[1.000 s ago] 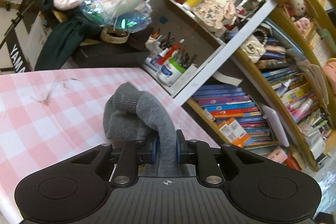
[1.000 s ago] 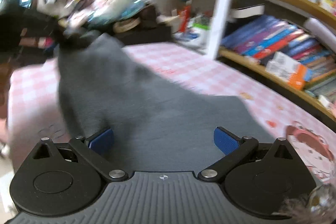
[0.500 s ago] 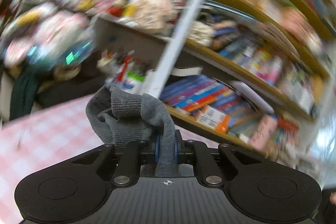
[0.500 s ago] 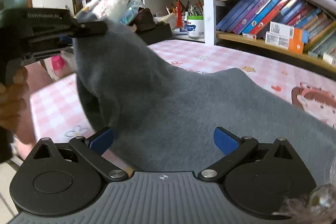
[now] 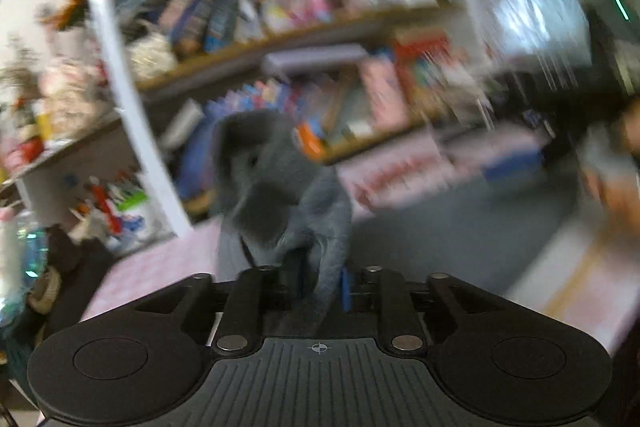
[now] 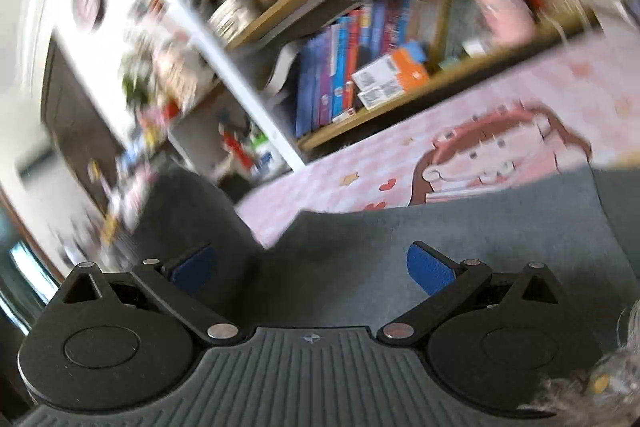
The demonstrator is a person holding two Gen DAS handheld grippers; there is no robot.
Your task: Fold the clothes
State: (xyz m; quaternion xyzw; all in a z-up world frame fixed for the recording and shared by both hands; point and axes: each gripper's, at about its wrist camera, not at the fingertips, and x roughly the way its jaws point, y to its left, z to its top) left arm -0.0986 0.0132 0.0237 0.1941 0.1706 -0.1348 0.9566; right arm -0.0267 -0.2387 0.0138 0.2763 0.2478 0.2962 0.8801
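In the left wrist view, which is heavily blurred, the left gripper (image 5: 320,283) sits at 6 o'clock with a strip of the grey garment (image 5: 276,187) running up between its two blue pads; its jaws have just been opening and now stand a little apart, the cloth hanging in the gap against the right-hand pad, though the blur hides whether the pads press on it. The garment bunches into a rounded lump toward 12 o'clock of the gripper, in front of the bookshelf (image 5: 280,39), and more grey cloth spreads flat toward 3 o'clock over the pink checked counter (image 5: 160,263). A white upright post (image 5: 132,115) of the shelving slants from 11 o'clock downward. In the right wrist view, the right gripper (image 6: 312,267) has its jaws spread wide, the blue pads well apart and clamped on nothing; the grey garment (image 6: 440,227) lies flat on the counter (image 6: 360,167) under and beyond them, stretching off to 3 o'clock, with a fold of it rising at 9 o'clock. A cartoon print (image 6: 500,147) shows on the counter at 1 o'clock, below the rows of books (image 6: 344,67).
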